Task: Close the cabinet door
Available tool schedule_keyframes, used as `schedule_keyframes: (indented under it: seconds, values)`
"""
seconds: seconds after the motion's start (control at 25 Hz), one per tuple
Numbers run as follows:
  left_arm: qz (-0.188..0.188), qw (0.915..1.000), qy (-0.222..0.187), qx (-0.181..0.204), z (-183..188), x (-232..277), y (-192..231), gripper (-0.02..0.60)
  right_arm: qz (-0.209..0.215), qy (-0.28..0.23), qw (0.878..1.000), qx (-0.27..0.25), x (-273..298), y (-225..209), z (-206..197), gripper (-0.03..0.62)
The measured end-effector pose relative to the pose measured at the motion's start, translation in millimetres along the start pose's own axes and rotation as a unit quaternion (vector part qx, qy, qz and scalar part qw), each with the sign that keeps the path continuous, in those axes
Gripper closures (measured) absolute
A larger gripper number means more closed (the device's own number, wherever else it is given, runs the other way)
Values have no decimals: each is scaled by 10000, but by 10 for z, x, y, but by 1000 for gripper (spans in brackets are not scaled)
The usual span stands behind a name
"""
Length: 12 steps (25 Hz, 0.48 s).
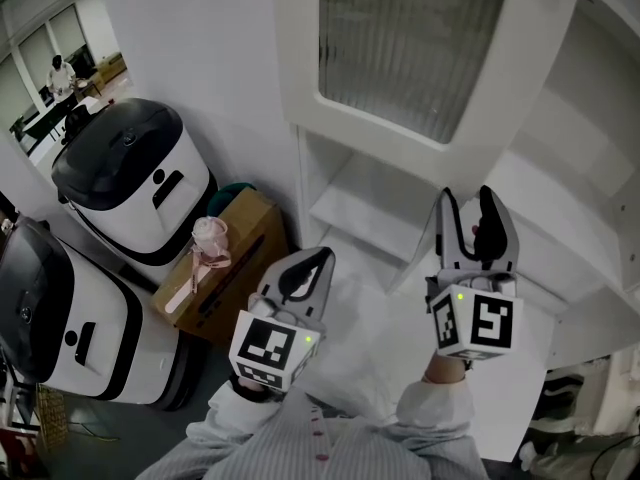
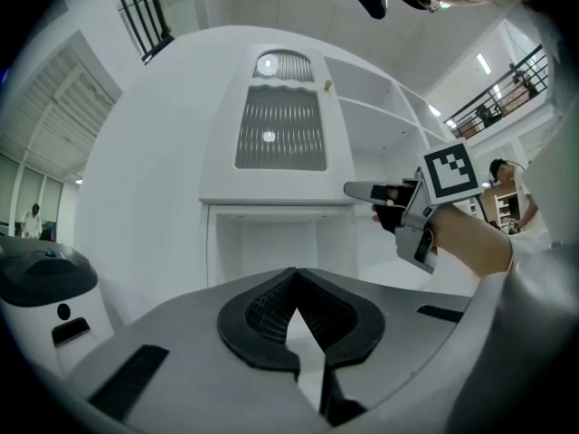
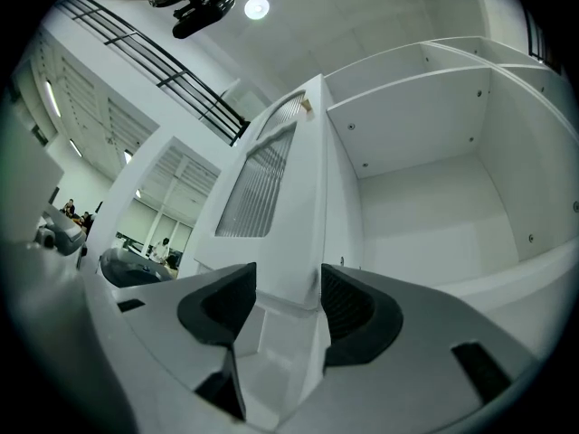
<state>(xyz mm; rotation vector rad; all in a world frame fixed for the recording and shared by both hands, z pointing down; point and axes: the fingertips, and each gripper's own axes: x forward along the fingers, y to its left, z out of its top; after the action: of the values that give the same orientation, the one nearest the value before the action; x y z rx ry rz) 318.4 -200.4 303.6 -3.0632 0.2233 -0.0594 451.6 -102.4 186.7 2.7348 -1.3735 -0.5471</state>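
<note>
Cabinet door [image 3: 271, 188] is straddled by the spread right tool [image 3: 288, 286]; a steady push toward 3 o'clock is advised. The left tool [image 2: 294, 283] is pressed together, empty.

Large open-plan lab or test hall, not a home. High white ceiling with a round ceiling lamp [image 3: 257, 7]. An upper gallery with a dark railing [image 2: 507, 84] runs along one wall. Tall glazed partitions [image 2: 27, 197] close off one side. A far area lit by windows [image 1: 45, 43], with a person [image 1: 62, 73] standing in it. A second person [image 2: 500, 188] stands out in the hall. Close by: a plain white cabinet [image 1: 570, 218] with shelves, its cabinet door [image 1: 420, 38] set with a ribbed pane. A white machine [image 1: 135, 178] with a black domed lid. A second machine [image 1: 60, 318] of the same make just beside it. A cardboard box [image 1: 240, 253] on the floor between machine and cabinet.
</note>
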Motion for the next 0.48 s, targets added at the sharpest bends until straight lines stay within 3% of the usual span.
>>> schedule_keyframes:
  seconds: [0.48]
  values:
    - [-805, 9965, -144, 163, 79, -370, -171, 571, 681, 278, 9950, 675, -670, 832, -56, 376]
